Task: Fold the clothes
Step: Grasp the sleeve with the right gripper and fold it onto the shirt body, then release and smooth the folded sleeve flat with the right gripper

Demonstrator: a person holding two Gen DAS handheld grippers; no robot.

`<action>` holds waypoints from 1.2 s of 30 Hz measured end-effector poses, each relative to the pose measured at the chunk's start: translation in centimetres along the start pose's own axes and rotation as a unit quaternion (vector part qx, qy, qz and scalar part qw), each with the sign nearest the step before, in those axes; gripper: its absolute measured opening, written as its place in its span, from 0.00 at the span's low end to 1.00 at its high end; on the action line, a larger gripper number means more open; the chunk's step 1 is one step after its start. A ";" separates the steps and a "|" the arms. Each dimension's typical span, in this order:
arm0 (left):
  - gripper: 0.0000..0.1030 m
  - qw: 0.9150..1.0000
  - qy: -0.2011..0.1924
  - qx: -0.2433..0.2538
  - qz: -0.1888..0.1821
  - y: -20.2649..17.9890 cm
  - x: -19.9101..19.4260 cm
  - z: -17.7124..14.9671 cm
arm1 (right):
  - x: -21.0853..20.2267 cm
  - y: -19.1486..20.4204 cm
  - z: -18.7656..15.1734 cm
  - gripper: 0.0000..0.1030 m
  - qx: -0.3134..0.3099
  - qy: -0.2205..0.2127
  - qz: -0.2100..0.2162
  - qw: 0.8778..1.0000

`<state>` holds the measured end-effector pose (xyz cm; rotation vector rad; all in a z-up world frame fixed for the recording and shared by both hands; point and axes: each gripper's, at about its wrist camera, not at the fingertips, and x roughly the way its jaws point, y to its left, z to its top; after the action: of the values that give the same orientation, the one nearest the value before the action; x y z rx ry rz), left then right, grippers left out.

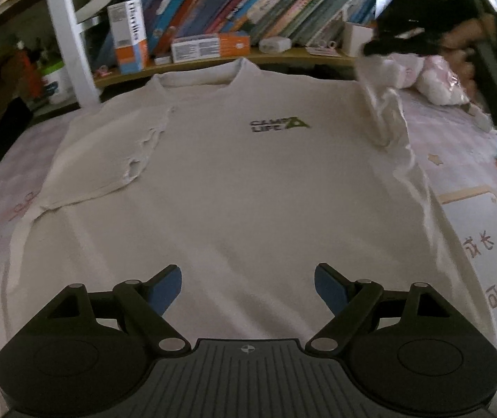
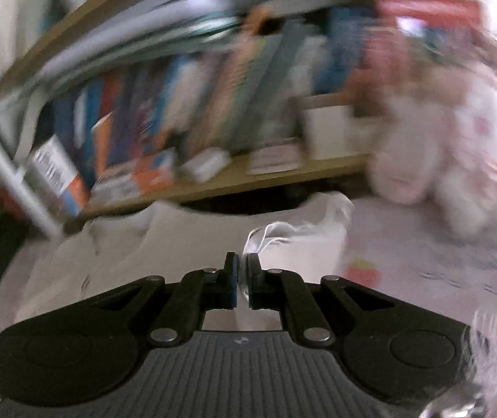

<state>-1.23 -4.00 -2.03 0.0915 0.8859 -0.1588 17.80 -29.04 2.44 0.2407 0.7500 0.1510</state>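
Shirt (image 1: pixel 234 174): being laid flat, face up, on the bed (image 1: pixel 1 209). Right sleeve (image 1: pixel 384 104) is being pinched in the right tongs (image 2: pixel 243 278); left tongs (image 1: pixel 247 289) are being held wide. Sleeve should be carried inward, kept taut, level.

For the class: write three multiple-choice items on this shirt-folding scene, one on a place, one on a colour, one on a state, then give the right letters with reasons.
1. Where does the T-shirt lie?
A. hung on a hanger
B. spread flat on the pink bedsheet
C. inside a drawer

2. What colour is the triangle in the chest logo?
A. green
B. red
C. yellow

3. How does the right gripper stand?
A. wide open, empty
B. out of sight
C. shut on the sleeve

Key: 1 B, the shirt covers the sheet below the bookshelf. 2 A, green shows beside the dark lettering. 3 C, white cloth sits pinched between its fingers, while the left gripper is open.
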 end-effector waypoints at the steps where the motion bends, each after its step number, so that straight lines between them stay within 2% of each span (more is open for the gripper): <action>1: 0.83 1.000 0.002 -0.003 0.002 0.4 -0.1 -0.2 | 0.9 1.7 -0.4 0.05 -0.018 0.008 0.003 1.000; 3: 0.83 1.000 0.006 -0.008 0.007 1.2 -0.3 -0.6 | 2.6 4.7 -1.6 0.06 -0.048 0.028 0.010 0.998; 5: 0.83 1.000 0.010 -0.013 0.011 1.9 -0.4 -0.9 | 4.1 6.7 -3.1 0.11 -0.064 0.054 0.022 0.996; 7: 0.83 1.000 0.012 -0.020 0.013 2.6 -0.5 -1.1 | 4.2 7.4 -4.0 0.30 -0.048 0.068 0.044 0.996; 8: 0.83 1.000 0.011 -0.024 0.013 2.8 -0.6 -1.2 | 4.1 7.6 -4.4 0.32 -0.038 0.072 0.060 0.995; 10: 0.83 0.999 0.011 -0.031 0.013 3.3 -0.6 -1.3 | 2.6 6.8 -5.0 0.32 -0.005 0.069 0.118 0.991; 12: 0.84 0.999 0.010 -0.036 0.010 3.6 -0.5 -1.3 | 1.3 5.4 -5.3 0.32 0.024 0.069 0.137 0.988; 18: 0.84 1.000 0.005 -0.030 0.001 3.3 -0.5 -1.2 | -0.4 0.6 -5.6 0.33 0.065 0.042 0.072 0.994; 21: 0.84 1.000 0.003 -0.025 -0.002 3.1 -0.6 -1.2 | 0.8 -0.7 -5.9 0.32 0.083 0.049 0.039 0.995; 23: 0.84 1.000 0.002 -0.023 -0.001 3.0 -0.6 -1.2 | 1.7 -0.9 -6.6 0.32 0.092 0.064 0.036 0.993; 28: 0.84 1.000 -0.004 -0.030 0.005 3.2 -0.8 -1.1 | 3.0 1.2 -9.3 0.31 0.049 0.119 0.022 0.991; 33: 0.84 0.999 -0.010 -0.046 0.009 3.8 -0.8 -0.8 | -0.5 2.0 -11.0 0.32 -0.004 0.110 0.024 0.994; 36: 0.84 0.998 -0.012 -0.059 0.009 4.1 -0.7 -0.6 | -3.4 1.5 -12.5 0.33 -0.028 0.099 0.002 0.995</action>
<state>-1.46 0.21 -1.80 -0.0114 0.8684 -0.0901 6.67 -26.28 -3.74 0.1751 0.9405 0.2012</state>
